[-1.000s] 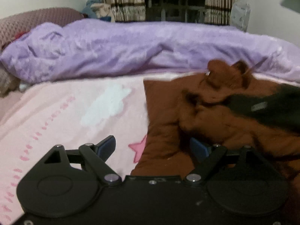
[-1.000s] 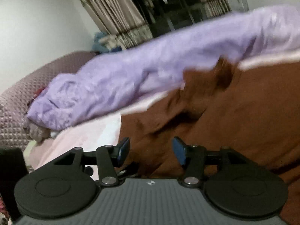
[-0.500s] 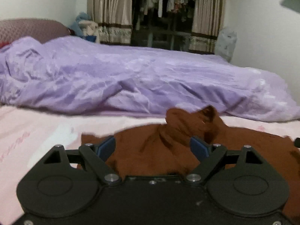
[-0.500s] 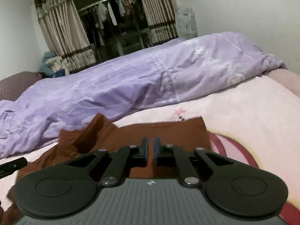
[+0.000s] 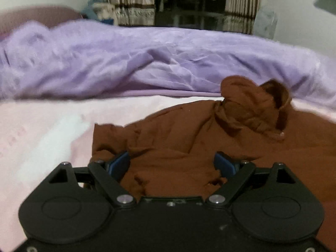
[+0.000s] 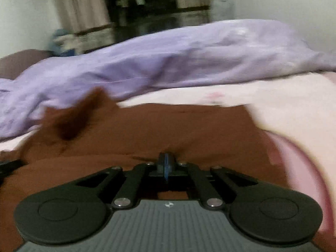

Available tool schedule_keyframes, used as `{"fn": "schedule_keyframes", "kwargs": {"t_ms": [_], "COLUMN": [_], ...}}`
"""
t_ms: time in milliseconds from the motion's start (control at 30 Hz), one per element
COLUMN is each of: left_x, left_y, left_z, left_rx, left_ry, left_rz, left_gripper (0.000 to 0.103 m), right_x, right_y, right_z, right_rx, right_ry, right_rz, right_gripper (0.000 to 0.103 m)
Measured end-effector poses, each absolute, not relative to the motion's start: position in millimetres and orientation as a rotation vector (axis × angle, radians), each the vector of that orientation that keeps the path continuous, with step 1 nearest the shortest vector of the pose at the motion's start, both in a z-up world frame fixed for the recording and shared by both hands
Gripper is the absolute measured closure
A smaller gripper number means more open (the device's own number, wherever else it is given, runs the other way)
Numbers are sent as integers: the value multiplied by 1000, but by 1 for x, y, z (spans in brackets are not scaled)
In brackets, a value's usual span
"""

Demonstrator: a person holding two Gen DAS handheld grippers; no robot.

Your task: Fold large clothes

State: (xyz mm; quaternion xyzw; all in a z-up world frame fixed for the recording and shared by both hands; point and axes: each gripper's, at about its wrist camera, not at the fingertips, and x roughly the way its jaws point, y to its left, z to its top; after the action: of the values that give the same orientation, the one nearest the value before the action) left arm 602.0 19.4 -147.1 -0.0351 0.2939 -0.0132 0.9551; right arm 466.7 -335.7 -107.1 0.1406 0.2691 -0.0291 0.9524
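Note:
A brown hooded garment lies crumpled on the pink sheet, its hood bunched up toward the purple duvet. My left gripper hovers low over the garment's near left part. Its jaws are wide and still opening, loose brown cloth lies between them, and the pads press on nothing. In the right wrist view the garment spreads flatter, with the hood at the left. My right gripper is shut, its tips pinching a puckered fold of the brown cloth.
A rumpled purple duvet runs across the bed behind the garment. Pink sheet shows to the left, and to the right in the right wrist view. A padded headboard is far left; curtains and hanging clothes are behind.
The right gripper's jaws closed from open onto the brown cloth as it swung right and dropped lower. The left gripper moved over the garment and came down closer to it.

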Motion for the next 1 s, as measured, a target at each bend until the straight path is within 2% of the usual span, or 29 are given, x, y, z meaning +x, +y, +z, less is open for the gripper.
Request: {"fn": "schedule_keyframes", "kwargs": {"t_ms": [133,267,300,333,400,467,667,700,767,833,1000], "left_x": [593,582,576,565,546,537,551,552,555,555,563], "left_y": [18,16,11,4,-8,-23,-65,-73,-87,-92,-82], "left_z": [-145,-128,-118,-105,-89,-83,-122,-129,-144,-145,-144], "left_rx": [49,35,49,55,28,-21,30,87,193,218,187], "left_ry": [565,517,498,458,395,405,553,548,551,526,540], "left_rz": [38,53,88,102,45,-47,-164,-142,-101,-80,-90], "left_gripper": [11,14,14,14,14,14,14,12,11,10,9], "right_x": [451,447,446,440,433,421,429,437,450,450,444], "right_y": [-366,-360,-347,-334,-310,-281,-239,-241,-251,-262,-259], "right_z": [-105,-98,-93,-85,-72,-63,-91,-101,-119,-116,-115], "right_rx": [316,300,239,186,162,205,178,188,256,328,275], "right_ry": [509,493,477,448,393,382,480,498,543,536,553], "right_rz": [-199,-235,-260,-270,-206,-89,60,94,120,119,114], "right_gripper": [103,103,101,91,90,90,89,86,89,101,103]}}
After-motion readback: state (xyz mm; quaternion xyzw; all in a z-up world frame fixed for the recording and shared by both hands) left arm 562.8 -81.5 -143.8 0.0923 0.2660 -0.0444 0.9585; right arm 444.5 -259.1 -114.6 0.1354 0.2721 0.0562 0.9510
